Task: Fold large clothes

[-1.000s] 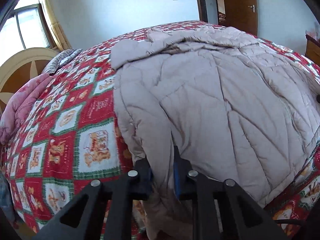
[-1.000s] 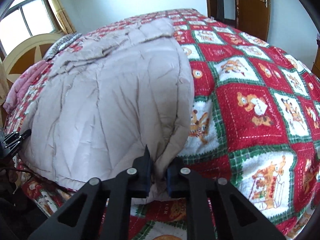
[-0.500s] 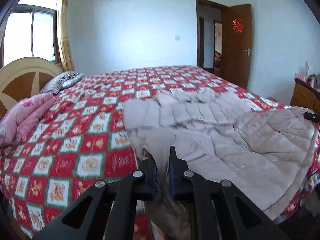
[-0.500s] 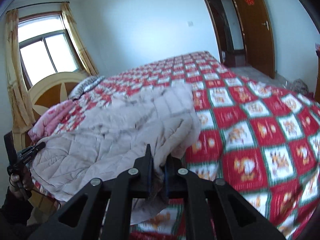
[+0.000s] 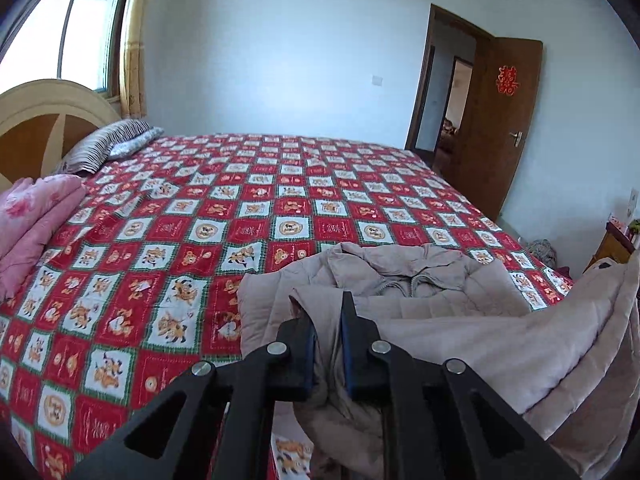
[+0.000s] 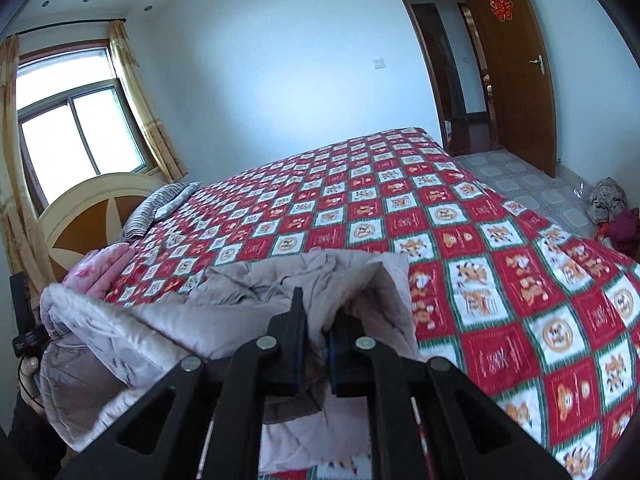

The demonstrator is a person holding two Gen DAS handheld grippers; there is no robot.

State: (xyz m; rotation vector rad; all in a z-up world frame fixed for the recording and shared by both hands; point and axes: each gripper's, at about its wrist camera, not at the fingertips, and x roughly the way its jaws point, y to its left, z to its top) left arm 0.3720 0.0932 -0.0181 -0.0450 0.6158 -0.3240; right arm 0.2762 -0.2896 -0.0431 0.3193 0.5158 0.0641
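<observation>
A beige quilted coat lies at the near edge of the bed, zip and collar facing up, its near hem lifted and draped between my two grippers. My left gripper pinches the coat's left hem corner; its jaws are easing open a little with the fabric still between the pads. In the right wrist view the coat is bunched. There my right gripper is shut on the right hem corner. A hand with the left gripper shows at that view's left edge, under raised fabric.
The bed wears a red and green patchwork quilt. A folded pink blanket and a striped pillow lie by the round headboard. An open brown door stands beyond the bed. Clothes are heaped on the tiled floor.
Both grippers have risen with the coat's hem corners. The coat, flat across the bed a second ago, now hangs up from its near edge and bunches toward the collar.
</observation>
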